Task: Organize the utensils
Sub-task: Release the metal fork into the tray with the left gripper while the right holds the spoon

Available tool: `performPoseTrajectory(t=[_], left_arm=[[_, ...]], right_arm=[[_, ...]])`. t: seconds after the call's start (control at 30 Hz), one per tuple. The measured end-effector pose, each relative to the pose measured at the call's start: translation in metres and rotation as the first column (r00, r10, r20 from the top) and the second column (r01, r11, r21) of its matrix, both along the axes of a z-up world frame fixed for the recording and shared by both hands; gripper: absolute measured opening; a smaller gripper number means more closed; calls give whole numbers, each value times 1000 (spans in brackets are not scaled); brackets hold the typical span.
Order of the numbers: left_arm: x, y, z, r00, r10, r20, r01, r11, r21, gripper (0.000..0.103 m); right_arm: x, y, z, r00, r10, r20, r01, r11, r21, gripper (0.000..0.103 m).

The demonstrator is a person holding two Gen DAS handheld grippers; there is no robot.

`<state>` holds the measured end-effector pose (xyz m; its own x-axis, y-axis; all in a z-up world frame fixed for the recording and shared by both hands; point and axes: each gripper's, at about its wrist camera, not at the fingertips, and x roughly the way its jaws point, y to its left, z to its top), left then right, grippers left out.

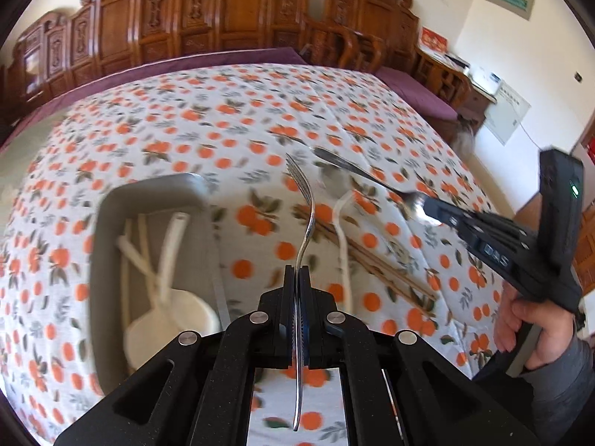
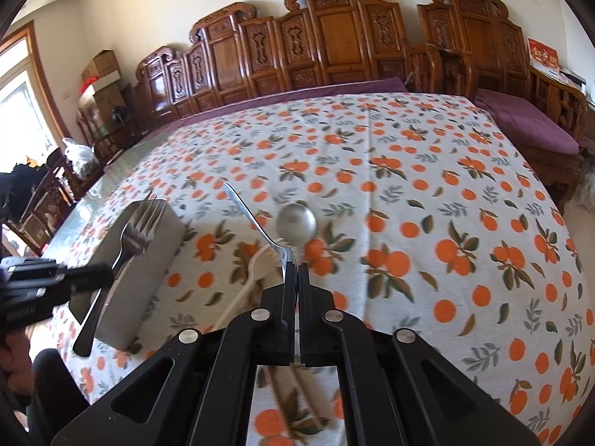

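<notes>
The left tongs (image 1: 297, 278) pinch a shiny curved fork (image 1: 305, 200), prongs up at 12 o'clock. The right tongs (image 2: 297, 271) pinch a shiny spoon (image 2: 256, 219) above the tabletop (image 2: 427, 193). A grey tray (image 1: 148, 200) sits at 9 o'clock.

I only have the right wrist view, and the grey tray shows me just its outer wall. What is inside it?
Observer: The left wrist view looks down into the grey tray. White spoons and pale chopsticks lie in it.
Operator: Is anything still out on the cloth that my gripper hides?
Observer: Yes. A pair of brown chopsticks lies on the tablecloth to the right of the tray, crossing a white spoon that also lies outside it.
</notes>
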<state>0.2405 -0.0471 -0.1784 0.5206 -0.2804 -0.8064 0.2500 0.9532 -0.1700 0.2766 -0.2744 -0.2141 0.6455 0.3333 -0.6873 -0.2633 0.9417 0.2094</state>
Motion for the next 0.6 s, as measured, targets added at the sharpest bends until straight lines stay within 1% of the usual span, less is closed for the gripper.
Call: performPoseTrajectory(t=[0.17, 0.3, 0.47, 0.6], left_arm=[[8, 31, 2, 998, 63, 10, -63, 998, -7, 1], [17, 53, -2, 993, 114, 16, -114, 993, 7, 1], [28, 71, -23, 988, 156, -14, -156, 987, 40, 1], [32, 75, -42, 985, 166, -43, -163, 985, 54, 1]], right_arm=[[-7, 12, 5, 1000, 21, 9, -21, 1000, 10, 2], [-9, 21, 2, 999, 41, 5, -41, 999, -10, 2], [-8, 22, -2, 999, 44, -4, -44, 999, -16, 2], [-5, 25, -8, 998, 53, -16, -53, 998, -35, 2]])
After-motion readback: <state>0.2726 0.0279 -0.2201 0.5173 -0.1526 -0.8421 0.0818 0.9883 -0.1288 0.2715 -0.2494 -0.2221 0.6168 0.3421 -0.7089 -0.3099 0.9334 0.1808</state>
